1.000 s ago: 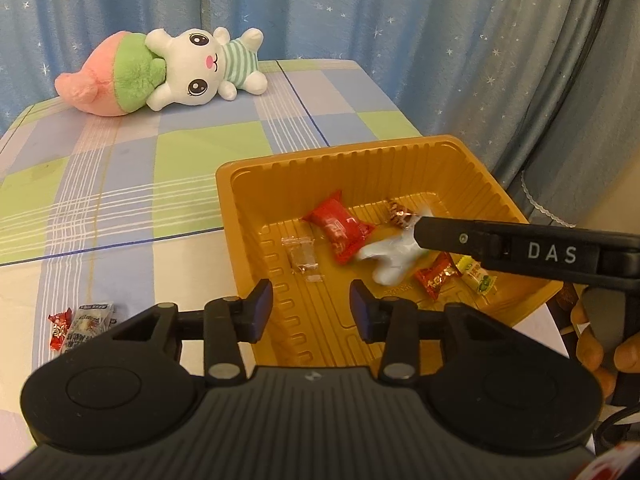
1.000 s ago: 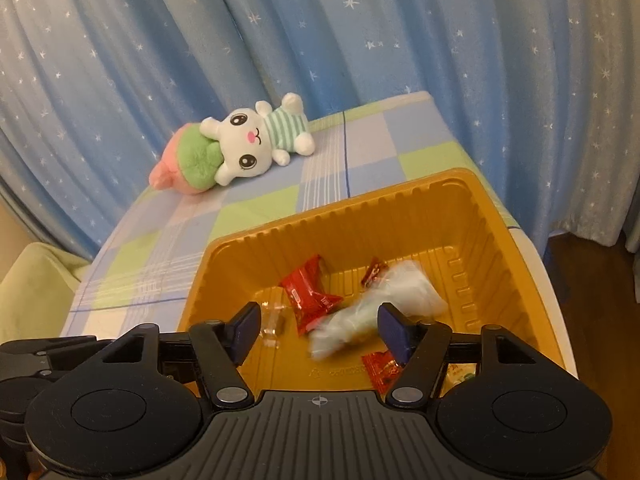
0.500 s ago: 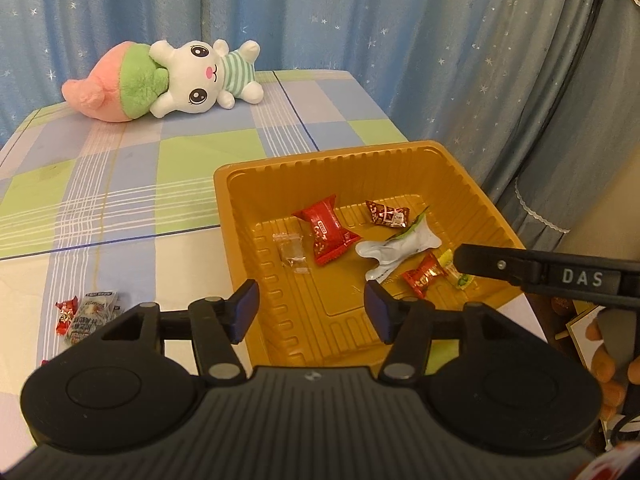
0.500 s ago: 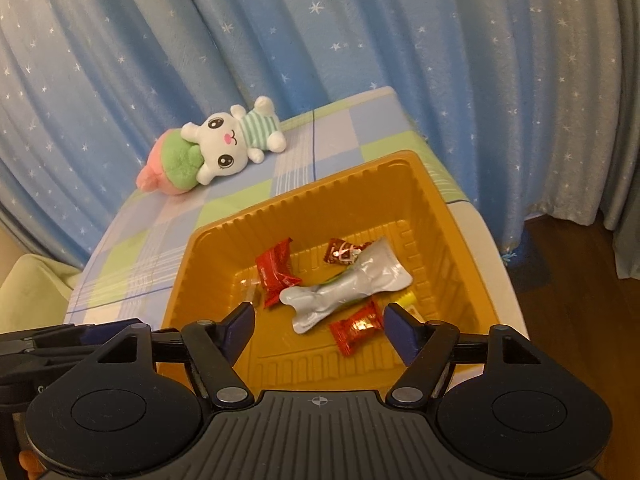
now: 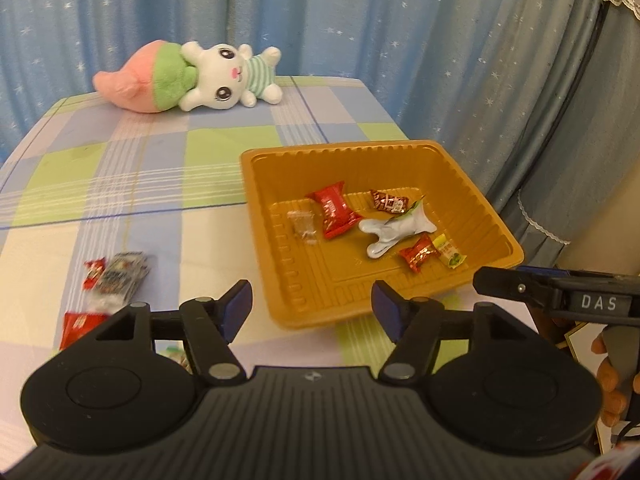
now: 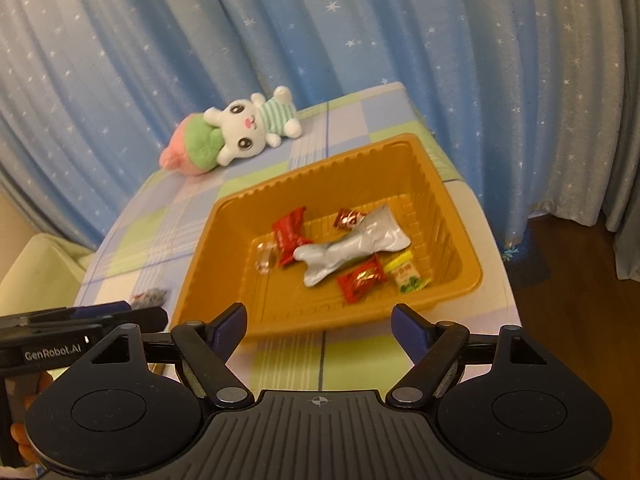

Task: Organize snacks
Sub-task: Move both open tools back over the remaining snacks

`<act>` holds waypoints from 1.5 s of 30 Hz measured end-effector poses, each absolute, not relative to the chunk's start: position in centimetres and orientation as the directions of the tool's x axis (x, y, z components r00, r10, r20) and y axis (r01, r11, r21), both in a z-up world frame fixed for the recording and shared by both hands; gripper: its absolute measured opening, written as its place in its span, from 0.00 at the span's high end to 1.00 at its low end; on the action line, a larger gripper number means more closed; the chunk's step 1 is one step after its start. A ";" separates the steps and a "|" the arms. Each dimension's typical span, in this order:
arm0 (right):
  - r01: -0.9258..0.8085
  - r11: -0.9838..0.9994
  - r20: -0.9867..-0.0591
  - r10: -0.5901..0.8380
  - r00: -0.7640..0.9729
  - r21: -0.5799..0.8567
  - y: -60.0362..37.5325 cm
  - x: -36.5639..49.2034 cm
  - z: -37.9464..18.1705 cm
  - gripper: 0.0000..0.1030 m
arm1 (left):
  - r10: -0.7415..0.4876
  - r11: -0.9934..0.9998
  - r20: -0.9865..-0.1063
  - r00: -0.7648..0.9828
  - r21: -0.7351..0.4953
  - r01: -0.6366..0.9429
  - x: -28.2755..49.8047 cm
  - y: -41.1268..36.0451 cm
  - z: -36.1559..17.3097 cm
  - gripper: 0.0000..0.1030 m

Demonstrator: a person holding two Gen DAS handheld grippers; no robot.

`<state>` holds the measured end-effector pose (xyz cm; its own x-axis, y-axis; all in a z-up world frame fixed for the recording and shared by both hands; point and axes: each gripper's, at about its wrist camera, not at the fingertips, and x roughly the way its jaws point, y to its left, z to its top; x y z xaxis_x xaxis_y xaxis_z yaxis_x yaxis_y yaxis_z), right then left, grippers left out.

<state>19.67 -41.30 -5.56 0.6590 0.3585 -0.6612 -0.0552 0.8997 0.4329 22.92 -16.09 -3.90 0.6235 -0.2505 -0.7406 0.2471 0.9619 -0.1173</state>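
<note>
An orange tray on the checked tablecloth holds several snacks: a red wrapper, a silver pouch, a brown candy, a small red candy, a yellow-green candy and a clear packet. Loose snacks lie on the cloth left of the tray. My left gripper is open and empty, just short of the tray's near edge. My right gripper is open and empty before the tray.
A plush rabbit lies at the table's far edge before blue star curtains. The table's right edge runs close beside the tray. The right gripper shows at the right of the left wrist view, and the left gripper at the left of the right wrist view.
The silver pouch dropped from the right gripper into the tray. Both grippers have pulled back from the tray toward the near side, and their jaws have opened wider.
</note>
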 end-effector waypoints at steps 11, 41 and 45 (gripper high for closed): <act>-0.142 0.890 -0.669 0.423 0.611 0.434 -38.2 17.5 -5.9 0.22 | -0.180 0.983 -0.754 0.632 -0.113 0.144 18.4 -11.7 -4.1 0.37; -0.227 0.883 -0.717 0.467 0.517 0.411 -24.3 17.1 -6.2 0.21 | -0.090 0.995 -0.785 0.613 -0.097 0.023 16.1 3.1 -5.6 0.37; -0.235 0.882 -0.722 0.471 0.508 0.410 -22.0 17.3 -6.4 0.21 | -0.080 0.996 -0.788 0.611 -0.087 0.019 16.5 5.1 -5.8 0.37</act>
